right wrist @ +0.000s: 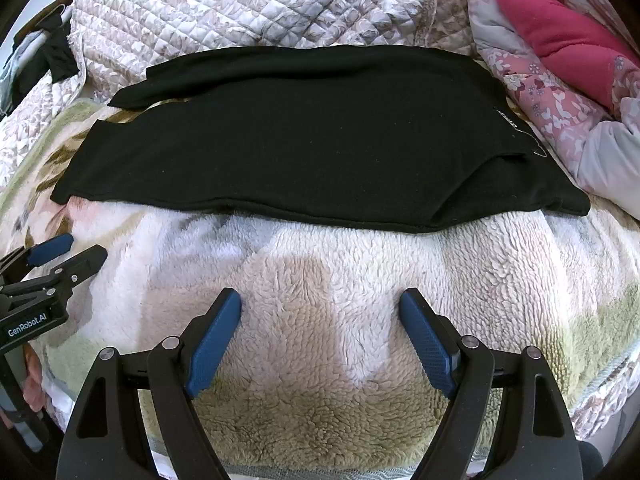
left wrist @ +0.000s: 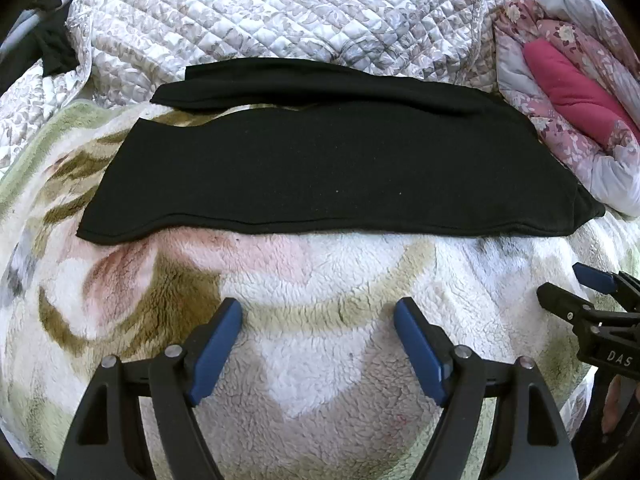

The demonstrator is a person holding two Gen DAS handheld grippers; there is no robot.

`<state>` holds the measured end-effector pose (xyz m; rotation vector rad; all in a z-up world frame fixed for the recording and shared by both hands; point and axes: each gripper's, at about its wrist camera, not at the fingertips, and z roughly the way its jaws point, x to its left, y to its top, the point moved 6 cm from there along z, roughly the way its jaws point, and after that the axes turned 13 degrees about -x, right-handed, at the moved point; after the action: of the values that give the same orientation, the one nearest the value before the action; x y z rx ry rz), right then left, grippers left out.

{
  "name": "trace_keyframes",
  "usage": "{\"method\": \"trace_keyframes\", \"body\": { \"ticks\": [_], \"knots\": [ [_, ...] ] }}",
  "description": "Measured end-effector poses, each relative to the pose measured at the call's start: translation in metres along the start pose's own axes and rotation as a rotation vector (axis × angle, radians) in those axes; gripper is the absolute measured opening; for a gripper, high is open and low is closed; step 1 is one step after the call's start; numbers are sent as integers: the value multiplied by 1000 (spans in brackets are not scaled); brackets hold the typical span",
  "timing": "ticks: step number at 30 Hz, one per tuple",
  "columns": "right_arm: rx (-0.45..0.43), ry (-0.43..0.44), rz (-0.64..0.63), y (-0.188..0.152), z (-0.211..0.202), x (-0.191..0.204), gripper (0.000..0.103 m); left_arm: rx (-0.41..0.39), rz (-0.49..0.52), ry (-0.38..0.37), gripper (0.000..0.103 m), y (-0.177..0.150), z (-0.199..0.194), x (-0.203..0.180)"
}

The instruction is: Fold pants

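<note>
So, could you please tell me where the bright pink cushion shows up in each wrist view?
Left wrist view: the pink cushion sits at the upper right edge, inside the floral quilt.
Right wrist view: pink cushion at the top right corner.
Shared landmark: the black pants spread across the middle.
</note>
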<state>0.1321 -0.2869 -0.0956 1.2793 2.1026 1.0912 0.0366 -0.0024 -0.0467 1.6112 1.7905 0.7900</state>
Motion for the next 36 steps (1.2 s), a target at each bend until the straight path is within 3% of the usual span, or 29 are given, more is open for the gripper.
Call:
{"method": "trace_keyframes", "body": {
  "ticks": [36],
  "knots": [
    [7,-3,0,2,0,1,82,-6,6,2,81,0,0,1]
  ]
}}
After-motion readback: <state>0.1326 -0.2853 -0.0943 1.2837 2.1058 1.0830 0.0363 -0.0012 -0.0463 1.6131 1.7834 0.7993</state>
